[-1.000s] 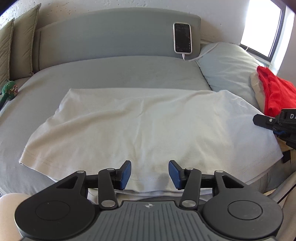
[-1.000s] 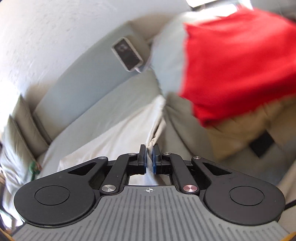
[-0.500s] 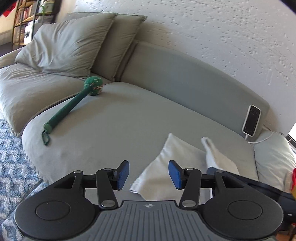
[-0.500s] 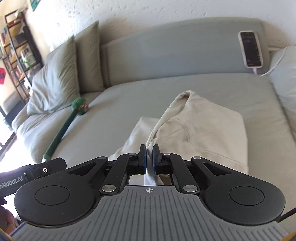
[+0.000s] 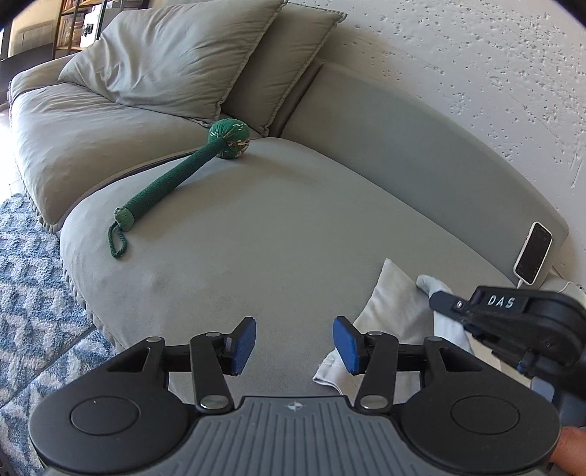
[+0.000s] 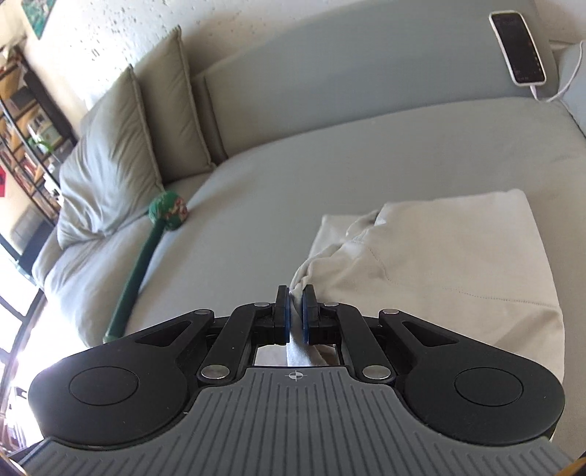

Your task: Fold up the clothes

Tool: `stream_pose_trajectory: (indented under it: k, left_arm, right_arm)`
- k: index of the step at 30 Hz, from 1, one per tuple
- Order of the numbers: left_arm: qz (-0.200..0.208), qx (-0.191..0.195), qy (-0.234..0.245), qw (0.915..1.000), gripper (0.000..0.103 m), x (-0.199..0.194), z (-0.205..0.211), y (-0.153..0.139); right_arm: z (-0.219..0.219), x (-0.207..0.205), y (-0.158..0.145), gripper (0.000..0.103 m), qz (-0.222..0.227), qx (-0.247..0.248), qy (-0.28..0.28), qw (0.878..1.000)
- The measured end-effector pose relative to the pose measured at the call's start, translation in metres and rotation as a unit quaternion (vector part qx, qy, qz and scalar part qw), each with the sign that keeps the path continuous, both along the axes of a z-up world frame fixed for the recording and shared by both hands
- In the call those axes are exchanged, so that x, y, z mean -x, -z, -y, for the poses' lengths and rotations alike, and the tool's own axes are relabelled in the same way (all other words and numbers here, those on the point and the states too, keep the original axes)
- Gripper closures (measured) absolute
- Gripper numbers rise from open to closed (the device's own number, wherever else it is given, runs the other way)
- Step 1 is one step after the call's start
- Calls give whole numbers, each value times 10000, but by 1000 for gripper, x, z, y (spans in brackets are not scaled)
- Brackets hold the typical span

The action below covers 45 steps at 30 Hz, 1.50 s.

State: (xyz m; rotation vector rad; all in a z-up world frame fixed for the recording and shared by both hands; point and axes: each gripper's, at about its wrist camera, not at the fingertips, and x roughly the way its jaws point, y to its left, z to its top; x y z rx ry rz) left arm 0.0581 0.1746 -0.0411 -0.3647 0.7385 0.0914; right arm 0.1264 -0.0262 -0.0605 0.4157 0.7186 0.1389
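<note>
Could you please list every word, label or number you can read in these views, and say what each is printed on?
"DAS": white letters on the black body of the right hand-held gripper, seen from the left wrist.
Phone screen: dark, too small to read.
Shelf items and wall picture: too blurred to read.

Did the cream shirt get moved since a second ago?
Yes. The cream cotton shirt was spread flat across the grey sofa; now the right gripper, pinching one edge, has carried that edge over toward the green mallet's side, folding it.
</note>
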Motion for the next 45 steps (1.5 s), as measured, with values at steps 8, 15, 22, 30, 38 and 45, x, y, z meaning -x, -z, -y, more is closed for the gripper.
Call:
stream_pose_trajectory:
  k: [8,15,22,30,38,45]
  left_arm:
    - [-117,50,-122,9998,55,-2,-10,8]
    - [-245,98,-237,9994,55,-4,-16,12]
    - [-273,-48,-359,9990,54,1,-17,7]
    - [-12,-244,130,9996,74,-1,7,-3]
    - [-84,-1044,1684,9801,78,-37,104,16]
    - [-658,-1294,2170,9653,74,-58,123,51]
  right_arm:
    - [-25,-14,4,97,-41,121,-343,9993]
    - [-39,-6,6,97,129,332,-682,9970]
    - [-31,-6,18,57,-523,-236,-1461,9876]
    - [70,64,-12,57,-231,-255,-668,9972]
    - [120,79,10,93,-483,441,-62,9978]
    - [98,51,51,91,-742,987,-529,9909]
